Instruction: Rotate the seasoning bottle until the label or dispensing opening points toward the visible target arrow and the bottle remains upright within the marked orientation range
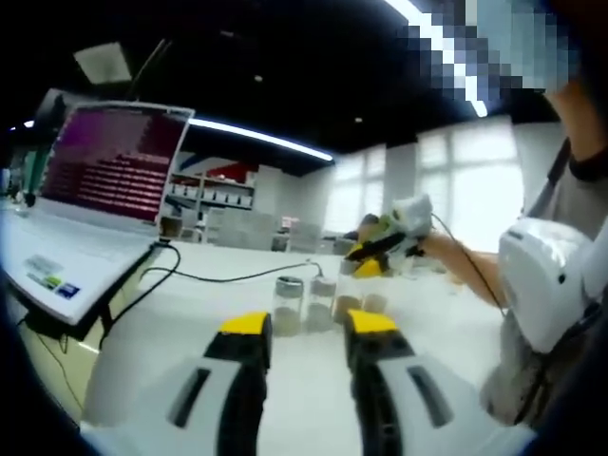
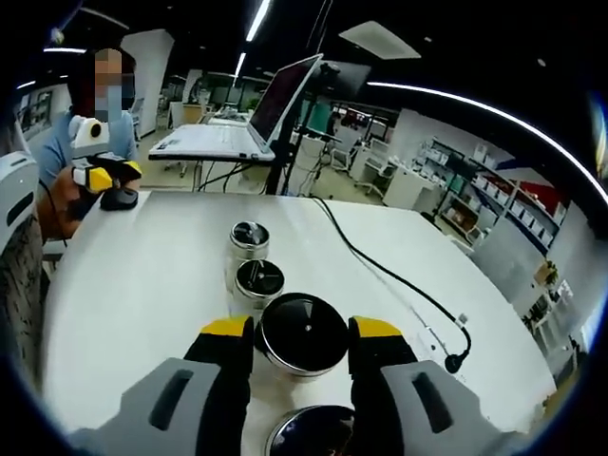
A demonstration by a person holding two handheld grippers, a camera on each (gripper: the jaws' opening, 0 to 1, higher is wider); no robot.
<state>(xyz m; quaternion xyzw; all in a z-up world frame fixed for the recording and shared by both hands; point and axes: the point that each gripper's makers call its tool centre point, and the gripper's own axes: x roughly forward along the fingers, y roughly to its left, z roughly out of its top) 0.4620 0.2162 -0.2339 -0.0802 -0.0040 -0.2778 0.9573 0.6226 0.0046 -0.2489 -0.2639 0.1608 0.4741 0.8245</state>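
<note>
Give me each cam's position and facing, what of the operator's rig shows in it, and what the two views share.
Left gripper view: low over the white table, looking along its yellow-tipped left gripper at the clear glass seasoning jars; the right gripper enters beyond.
Right gripper view: above, facing down the jar row; the right gripper straddles the black-lidded seasoning bottle.
Shared: jars, table, silver laptop, black cable.

Left gripper (image 1: 308, 332) open above table (image 1: 171, 323); jars (image 1: 288, 304) ahead (blurred, perhaps seasoning); laptop (image 1: 90, 204) left.
</note>
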